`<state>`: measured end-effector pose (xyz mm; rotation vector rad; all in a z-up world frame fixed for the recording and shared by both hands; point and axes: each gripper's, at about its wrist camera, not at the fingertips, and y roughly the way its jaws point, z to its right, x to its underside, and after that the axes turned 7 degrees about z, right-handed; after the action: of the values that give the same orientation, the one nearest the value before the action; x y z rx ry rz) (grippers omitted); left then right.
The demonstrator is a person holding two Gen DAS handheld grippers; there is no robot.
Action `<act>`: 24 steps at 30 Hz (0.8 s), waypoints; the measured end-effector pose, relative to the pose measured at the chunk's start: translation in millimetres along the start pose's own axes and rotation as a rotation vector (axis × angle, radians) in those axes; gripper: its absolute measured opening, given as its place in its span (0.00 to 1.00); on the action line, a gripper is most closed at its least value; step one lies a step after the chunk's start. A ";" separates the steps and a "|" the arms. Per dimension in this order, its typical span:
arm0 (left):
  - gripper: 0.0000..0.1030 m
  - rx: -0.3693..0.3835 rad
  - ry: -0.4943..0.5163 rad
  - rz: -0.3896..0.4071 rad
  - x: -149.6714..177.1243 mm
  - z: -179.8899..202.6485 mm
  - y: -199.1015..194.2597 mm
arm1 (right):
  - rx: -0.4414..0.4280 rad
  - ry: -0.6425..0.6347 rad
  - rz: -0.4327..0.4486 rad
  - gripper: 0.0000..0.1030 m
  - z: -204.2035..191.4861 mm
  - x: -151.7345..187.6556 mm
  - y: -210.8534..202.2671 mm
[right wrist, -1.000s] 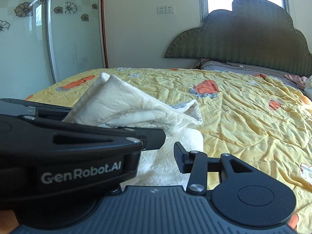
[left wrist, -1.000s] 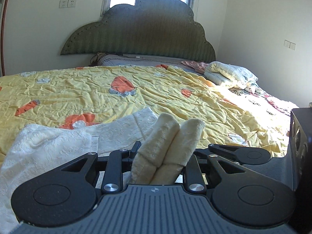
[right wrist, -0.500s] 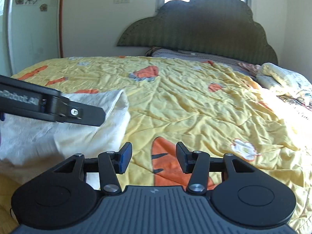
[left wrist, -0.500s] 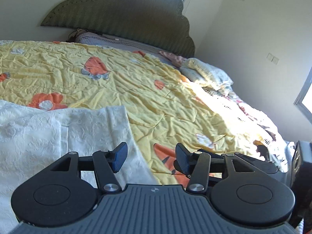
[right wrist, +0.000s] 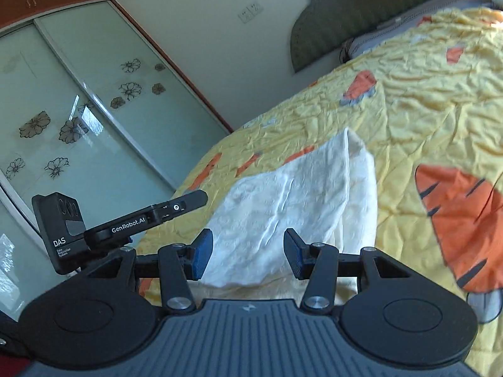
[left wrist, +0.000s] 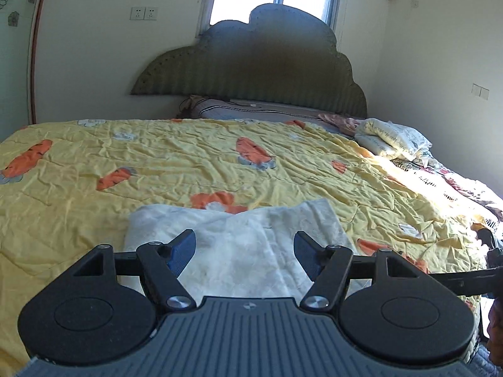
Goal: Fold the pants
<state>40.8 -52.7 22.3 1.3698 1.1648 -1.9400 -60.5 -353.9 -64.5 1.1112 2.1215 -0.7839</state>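
Left gripper: jaws wide apart, empty. Right gripper: same, nothing held. Pants just ahead of both jaws, lying on quilt as compact layered rectangle. Folding looks nearly or fully done; maybe smoothing left.

The yellow quilt lies flat and bare across the middle and far part of the bed, giving wide room to pass on the left and ahead. Near, the folded white pants lie low on it, directly in front of the left gripper, whose fingers stand apart with nothing between them. At the far right a heap of pillows and bedding rises along the bed edge. The headboard closes the far end. The right gripper, fingers likewise apart, has the left gripper's body just to its left, with the wardrobe doors beyond.
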 end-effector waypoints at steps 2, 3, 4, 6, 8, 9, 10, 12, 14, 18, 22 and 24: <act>0.70 -0.029 -0.015 0.003 2.9 -11.0 -7.9 | 0.043 0.002 -0.045 0.47 1.9 8.0 7.1; 0.70 -0.032 -0.023 0.007 4.6 -18.3 -13.4 | 0.073 -0.008 -0.060 0.48 2.4 11.5 9.9; 0.70 -0.035 -0.032 0.011 5.7 -24.8 -17.8 | 0.098 -0.015 -0.070 0.49 3.0 13.2 13.2; 0.70 -0.057 -0.059 0.015 6.3 -35.6 -23.7 | 0.144 -0.030 -0.073 0.48 4.5 17.6 18.4; 0.70 -0.050 -0.082 0.011 5.8 -43.0 -26.7 | 0.151 -0.014 -0.044 0.48 7.9 17.8 23.1; 0.70 -0.046 -0.097 0.005 6.3 -45.9 -27.7 | 0.152 0.002 -0.027 0.48 9.7 17.3 25.4; 0.70 -0.042 -0.108 0.002 6.4 -47.0 -27.9 | 0.153 0.017 -0.013 0.48 12.2 16.5 29.1; 0.70 -0.031 -0.111 -0.007 7.9 -45.0 -26.7 | 0.163 0.015 0.001 0.27 13.2 17.1 35.3; 0.70 -0.028 -0.101 -0.017 9.3 -40.1 -24.2 | 0.195 0.006 0.013 0.20 13.1 17.9 38.9; 0.70 0.034 -0.083 -0.031 12.7 -27.8 -23.1 | 0.220 -0.030 0.049 0.15 3.7 17.6 24.4; 0.71 0.079 -0.002 -0.080 26.4 -9.6 -12.8 | 0.261 -0.080 0.012 0.15 2.0 17.6 21.0; 0.71 0.088 0.041 -0.155 39.6 -2.7 -1.4 | 0.275 -0.061 -0.017 0.15 8.1 22.8 25.9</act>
<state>26.2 -46.5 -14.0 1.4068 1.2513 -2.1020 -46.9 -336.4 -92.2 1.1923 2.0167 -1.1289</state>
